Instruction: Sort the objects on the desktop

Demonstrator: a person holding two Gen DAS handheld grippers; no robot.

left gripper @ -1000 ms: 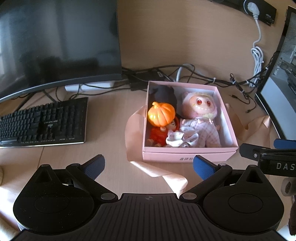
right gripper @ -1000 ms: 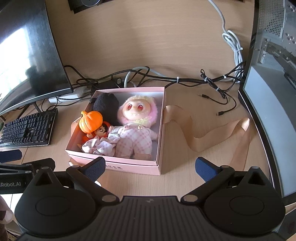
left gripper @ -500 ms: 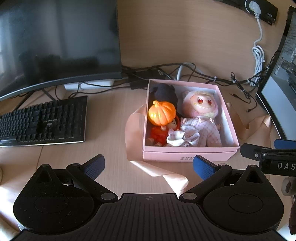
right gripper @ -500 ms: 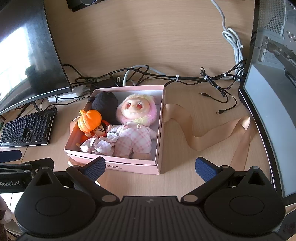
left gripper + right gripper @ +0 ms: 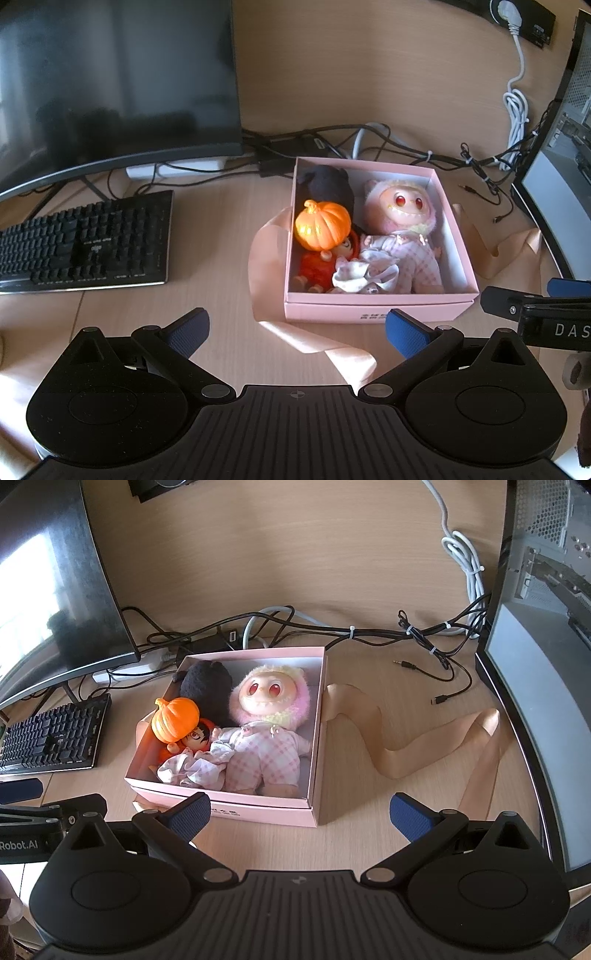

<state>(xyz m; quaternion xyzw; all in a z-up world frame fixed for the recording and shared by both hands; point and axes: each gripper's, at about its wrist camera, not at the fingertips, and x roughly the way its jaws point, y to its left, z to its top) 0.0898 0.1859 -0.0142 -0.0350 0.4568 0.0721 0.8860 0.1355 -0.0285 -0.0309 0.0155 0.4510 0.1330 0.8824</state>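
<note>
Both grippers hang just above the wooden surface (image 5: 218, 302), side by side, facing the pink box (image 5: 376, 312). The left gripper (image 5: 295, 330) has its blue-padded fingers (image 5: 188, 330) spread wide with nothing between them; the box sits at about one o'clock from it, a little way ahead. The right gripper (image 5: 301, 814) is likewise spread wide and empty, with the box at eleven o'clock and its left finger pad (image 5: 192, 814) just in front of the box's near wall.

The lidless box is packed with toys. A large pink plush doll (image 5: 269, 720) with red eyes and a checked outfit lies along the right side. A black plush (image 5: 207, 683) is tucked into the far left corner. In front of it an orange pumpkin (image 5: 176, 718) rests on top of a small dark-haired doll in orange (image 5: 197, 736), and a crumpled white cloth (image 5: 195, 766) lies against the near wall.

A peach ribbon (image 5: 424, 738) runs out from under the box and loops over the surface at two o'clock from the right gripper. A black keyboard (image 5: 85, 243) lies at ten o'clock from the left gripper, under a dark curved monitor (image 5: 110, 81). Tangled cables (image 5: 369, 631) run along the back, at twelve o'clock.
</note>
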